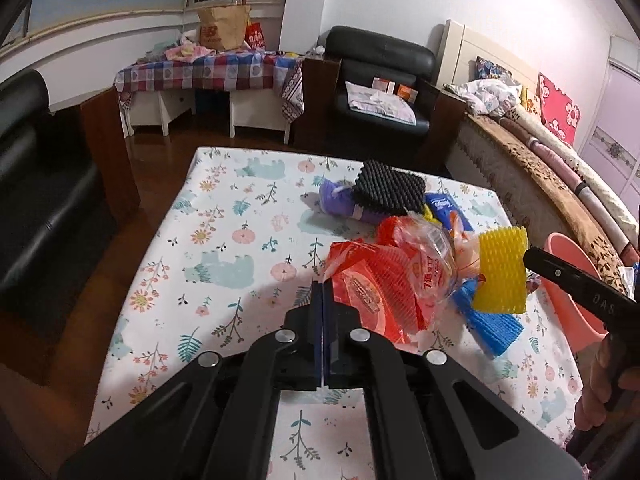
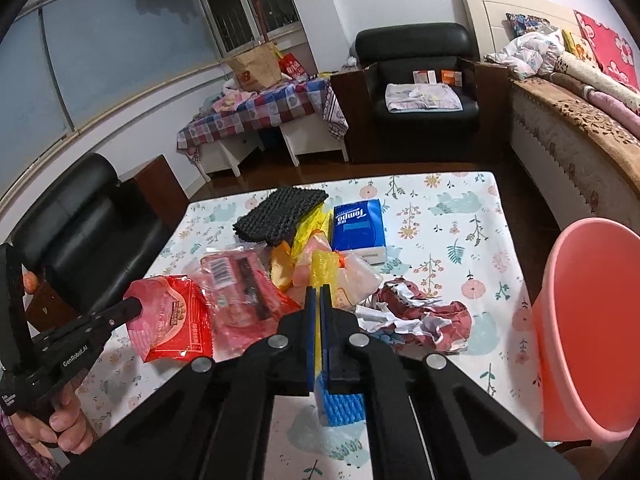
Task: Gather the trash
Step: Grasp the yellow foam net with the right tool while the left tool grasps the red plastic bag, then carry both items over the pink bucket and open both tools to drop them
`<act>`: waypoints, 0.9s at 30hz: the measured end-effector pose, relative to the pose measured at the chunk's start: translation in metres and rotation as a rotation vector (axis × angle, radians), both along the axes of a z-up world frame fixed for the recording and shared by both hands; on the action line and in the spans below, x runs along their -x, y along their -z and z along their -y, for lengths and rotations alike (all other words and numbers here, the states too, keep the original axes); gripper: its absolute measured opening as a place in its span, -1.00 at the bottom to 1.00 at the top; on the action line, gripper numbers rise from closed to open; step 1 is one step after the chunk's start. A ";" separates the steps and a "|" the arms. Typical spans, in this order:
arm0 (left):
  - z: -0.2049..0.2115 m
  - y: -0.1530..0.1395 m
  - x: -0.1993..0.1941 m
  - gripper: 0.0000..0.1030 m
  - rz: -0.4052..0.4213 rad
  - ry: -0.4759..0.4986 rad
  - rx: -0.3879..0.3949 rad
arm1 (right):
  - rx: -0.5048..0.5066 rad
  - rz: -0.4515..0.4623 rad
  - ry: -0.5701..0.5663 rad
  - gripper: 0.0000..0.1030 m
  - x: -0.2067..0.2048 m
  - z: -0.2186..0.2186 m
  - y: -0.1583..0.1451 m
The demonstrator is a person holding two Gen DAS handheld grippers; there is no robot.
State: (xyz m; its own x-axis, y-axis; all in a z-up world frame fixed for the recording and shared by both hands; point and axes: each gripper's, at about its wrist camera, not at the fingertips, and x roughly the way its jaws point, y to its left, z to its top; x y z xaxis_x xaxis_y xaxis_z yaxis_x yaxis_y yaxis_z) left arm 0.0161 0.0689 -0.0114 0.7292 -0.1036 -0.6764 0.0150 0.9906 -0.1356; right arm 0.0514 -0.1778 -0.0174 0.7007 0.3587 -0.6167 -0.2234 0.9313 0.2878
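A red snack wrapper [image 1: 360, 292] lies at the near edge of a trash pile on the floral table [image 1: 224, 240]. My left gripper [image 1: 323, 284] is shut on that wrapper's edge; the right wrist view shows it pinching the red wrapper [image 2: 172, 320] at the left gripper's tip [image 2: 136, 307]. My right gripper [image 2: 319, 292] is shut on a yellow foam net [image 2: 320, 268], with yellow showing between its blue pads. In the left wrist view the yellow foam net [image 1: 500, 272] hangs from the right gripper [image 1: 530, 258], above a blue foam net [image 1: 492, 328].
The pile also holds a clear wrapper [image 2: 240, 292], a black foam net [image 2: 280, 212], a blue tissue pack [image 2: 358, 224], crumpled red-and-white paper [image 2: 416, 316] and a purple item [image 1: 340, 200]. A pink bin [image 2: 588, 332] stands at the table's right edge. Black armchairs and a bed surround the table.
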 end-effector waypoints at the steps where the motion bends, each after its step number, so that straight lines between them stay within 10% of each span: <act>1: 0.000 -0.004 0.002 -1.00 0.010 0.000 -0.001 | -0.004 0.005 0.001 -0.97 0.002 0.001 -0.002; 27: 0.034 -0.069 0.018 -1.00 0.155 0.091 0.019 | -0.069 0.114 0.096 -0.98 0.052 0.059 -0.051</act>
State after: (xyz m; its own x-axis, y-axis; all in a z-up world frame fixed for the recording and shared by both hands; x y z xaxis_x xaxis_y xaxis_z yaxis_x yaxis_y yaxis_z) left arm -0.0016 0.0347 0.0578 0.8117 -0.1854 -0.5539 0.1263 0.9816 -0.1436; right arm -0.0007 -0.2367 0.0333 0.7976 0.3256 -0.5078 -0.1691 0.9288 0.3299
